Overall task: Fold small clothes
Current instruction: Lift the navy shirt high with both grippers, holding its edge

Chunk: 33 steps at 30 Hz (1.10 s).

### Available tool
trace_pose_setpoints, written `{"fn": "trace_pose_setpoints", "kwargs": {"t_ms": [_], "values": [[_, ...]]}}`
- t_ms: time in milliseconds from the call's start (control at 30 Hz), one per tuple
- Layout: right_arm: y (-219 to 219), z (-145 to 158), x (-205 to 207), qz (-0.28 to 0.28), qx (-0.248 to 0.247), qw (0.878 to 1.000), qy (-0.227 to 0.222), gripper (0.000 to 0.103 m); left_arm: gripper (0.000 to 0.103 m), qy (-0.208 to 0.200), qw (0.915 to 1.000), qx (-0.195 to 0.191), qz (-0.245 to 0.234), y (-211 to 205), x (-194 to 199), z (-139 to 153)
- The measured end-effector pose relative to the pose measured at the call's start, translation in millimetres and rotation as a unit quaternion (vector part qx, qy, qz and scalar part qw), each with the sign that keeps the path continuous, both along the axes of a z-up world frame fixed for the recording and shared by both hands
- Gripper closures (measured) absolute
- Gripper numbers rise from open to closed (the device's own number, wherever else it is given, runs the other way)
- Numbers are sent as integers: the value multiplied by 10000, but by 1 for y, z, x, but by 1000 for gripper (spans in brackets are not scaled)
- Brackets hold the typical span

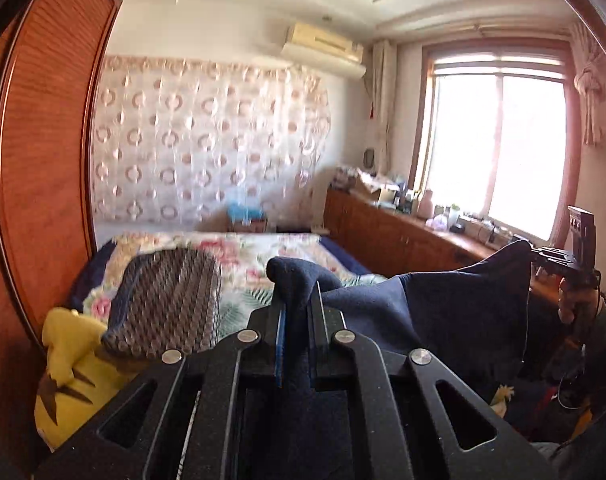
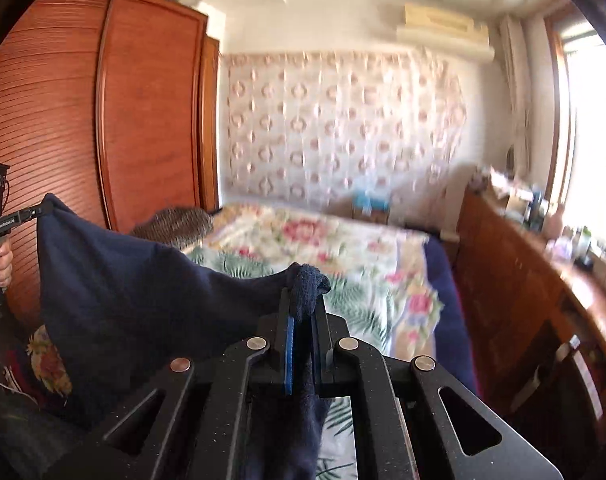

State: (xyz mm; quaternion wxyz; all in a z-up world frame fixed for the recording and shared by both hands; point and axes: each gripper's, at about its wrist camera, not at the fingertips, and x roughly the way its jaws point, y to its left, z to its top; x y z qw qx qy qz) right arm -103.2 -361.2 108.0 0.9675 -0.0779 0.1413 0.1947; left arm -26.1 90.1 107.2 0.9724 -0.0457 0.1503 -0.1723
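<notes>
A small navy blue garment (image 1: 455, 312) hangs stretched in the air between my two grippers, above the flowered bed. My left gripper (image 1: 301, 300) is shut on one corner of it, with a bunch of cloth sticking up between the fingers. My right gripper (image 2: 305, 304) is shut on the other corner (image 2: 309, 280). In the right wrist view the garment (image 2: 135, 300) spreads to the left, up to the left gripper (image 2: 35, 212). In the left wrist view the right gripper (image 1: 543, 254) shows at the far right, pinching the cloth's raised corner.
A bed with a flowered cover (image 2: 343, 248) lies ahead. A grey patterned pillow (image 1: 171, 300) and a yellow plush toy (image 1: 71, 368) sit at its left. A wooden wardrobe (image 2: 103, 120) stands left, a low wooden cabinet (image 1: 403, 232) with clutter runs under the window at the right.
</notes>
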Motion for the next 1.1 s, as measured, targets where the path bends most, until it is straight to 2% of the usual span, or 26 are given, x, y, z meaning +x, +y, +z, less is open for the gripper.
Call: {"fn": "trace_pose_setpoints", "kwargs": {"t_ms": [233, 433, 533, 700, 867, 900, 933, 967, 1000, 1033, 1067, 1100], "values": [[-13, 56, -34, 92, 47, 9981, -612, 97, 94, -642, 9979, -103, 69, 12, -14, 48], [-13, 77, -40, 47, -37, 9966, -820, 97, 94, -908, 9955, -69, 245, 29, -12, 72], [-3, 67, -19, 0, -118, 9962, -863, 97, 94, -829, 9959, -19, 362, 34, 9, 69], [21, 38, 43, -147, -221, 9981, -562, 97, 94, -372, 9971, 260, 604, 34, 86, 32], [46, 11, 149, -334, -222, 9992, 66, 97, 94, 80, 9948, 538, 864, 27, 172, -19], [51, -3, 174, -347, -234, 9989, 215, 97, 94, 198, 9937, 636, 906, 26, 192, -32], [56, -14, 193, -366, -237, 9986, 304, 97, 91, 397, 9926, 703, 905, 25, 210, -46], [61, -25, 212, -365, -201, 9984, 391, 97, 89, 772, 9907, 703, 871, 26, 231, -63], [68, -38, 228, -446, -226, 9976, 479, 90, 83, 986, 9898, 616, 819, 28, 240, -73], [76, -53, 244, -620, -358, 9956, 605, 85, 73, 1131, 9892, 461, 813, 31, 246, -86], [84, -62, 256, -794, -498, 9929, 738, 78, 65, 1128, 9887, 435, 886, 32, 247, -95], [91, -75, 265, -901, -605, 9907, 819, 74, 53, 1117, 9878, 503, 959, 32, 244, -104]]}}
